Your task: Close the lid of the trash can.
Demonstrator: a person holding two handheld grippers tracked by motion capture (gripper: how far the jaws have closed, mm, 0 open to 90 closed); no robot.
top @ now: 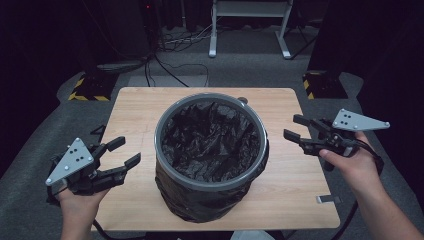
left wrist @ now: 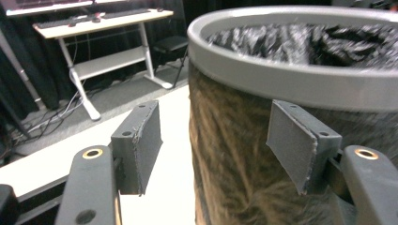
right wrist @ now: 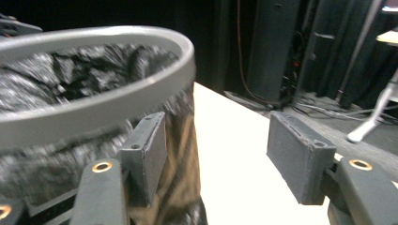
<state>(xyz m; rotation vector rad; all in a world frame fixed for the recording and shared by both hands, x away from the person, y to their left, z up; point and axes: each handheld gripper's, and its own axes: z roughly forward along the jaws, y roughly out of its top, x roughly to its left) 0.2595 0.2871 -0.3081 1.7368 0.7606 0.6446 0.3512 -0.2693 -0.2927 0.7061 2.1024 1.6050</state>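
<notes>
High view: bin (top: 210,107) with black liner (top: 212,137) stands mid-tabletop (top: 135,107). Left gripper (top: 124,151) and right gripper (top: 294,127) flank it at the side edges, jaws apart, empty.

We can read no text, label, brand or number anywhere; the sole sign is yellow-and-black hazard striping (top: 89,96) on the floor past the table's (top: 300,200) far corners.

The bin (top: 210,150) with its black liner (top: 212,137) is blocking the middle of the table (top: 135,107). Bare tabletop is lying open left, right and behind the bin. Right of the bin, a small clip (top: 329,199) is sitting near the table's front corner.
</notes>
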